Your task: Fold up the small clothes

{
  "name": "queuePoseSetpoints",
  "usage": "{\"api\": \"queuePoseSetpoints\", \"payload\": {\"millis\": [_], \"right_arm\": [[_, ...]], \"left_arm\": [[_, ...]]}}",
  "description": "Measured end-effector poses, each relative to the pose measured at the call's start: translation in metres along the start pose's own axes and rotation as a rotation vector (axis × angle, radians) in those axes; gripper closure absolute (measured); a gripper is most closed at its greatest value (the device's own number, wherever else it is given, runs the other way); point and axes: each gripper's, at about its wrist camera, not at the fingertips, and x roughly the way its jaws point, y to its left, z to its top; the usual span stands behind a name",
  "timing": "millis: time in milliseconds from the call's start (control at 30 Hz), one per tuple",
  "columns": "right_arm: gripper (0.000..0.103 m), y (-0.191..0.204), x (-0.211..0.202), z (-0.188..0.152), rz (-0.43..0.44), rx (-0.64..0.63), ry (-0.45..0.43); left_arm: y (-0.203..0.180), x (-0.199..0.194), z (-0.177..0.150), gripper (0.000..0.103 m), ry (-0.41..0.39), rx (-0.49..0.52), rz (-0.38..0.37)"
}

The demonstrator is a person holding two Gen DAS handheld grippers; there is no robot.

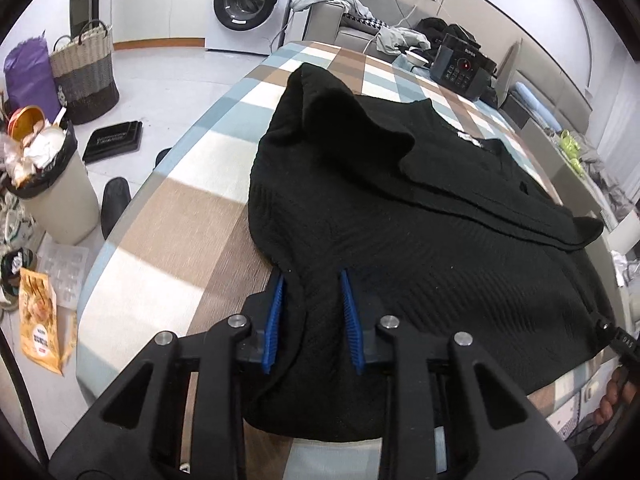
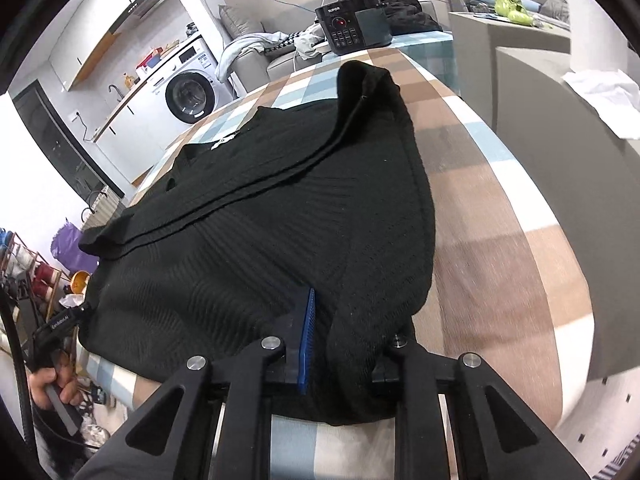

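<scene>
Before the SUPOR cooker [image 2: 354, 24], both grippers' fingers [image 1: 349, 316] pinch the black sweater's [image 1: 400, 220] hem.

Bright, even indoor light; strong fisheye bending at dark edges, mostly sharp.

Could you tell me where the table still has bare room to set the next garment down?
Two bare strips of checked tablecloth flank the black sweater: one towards the washing machine, one on the opposite side. The far end is crowded by the pressure cooker. The near edge is taken by both tongs, left and right.
</scene>
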Motion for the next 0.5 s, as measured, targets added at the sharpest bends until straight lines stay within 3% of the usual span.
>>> {"api": "queuePoseSetpoints", "payload": {"millis": [100, 200, 267, 367, 433, 500], "right_arm": [[0.078, -0.004, -0.004, 0.005, -0.001, 0.028, -0.013], [0.063, -0.004, -0.012, 0.012, -0.009, 0.038, -0.042], [0.061, -0.002, -0.021, 0.020, -0.004, 0.025, -0.072], [0.058, 0.006, -0.036, 0.033, -0.013, -0.008, -0.106], [0.048, 0.010, -0.045, 0.045, -0.023, -0.033, -0.131], [0.047, 0.014, -0.057, 0.064, -0.011, -0.060, -0.162]], "left_arm": [[0.006, -0.007, 0.001, 0.074, -0.002, -0.035, -0.004], [0.008, -0.014, 0.007, 0.062, -0.003, -0.053, 0.017], [0.008, -0.022, 0.013, 0.055, -0.019, -0.058, 0.016], [0.006, -0.034, 0.024, 0.050, -0.036, -0.060, -0.012], [0.003, -0.040, 0.033, 0.047, -0.037, -0.057, -0.050], [-0.004, -0.046, 0.049, 0.046, -0.048, -0.043, -0.068]]}}
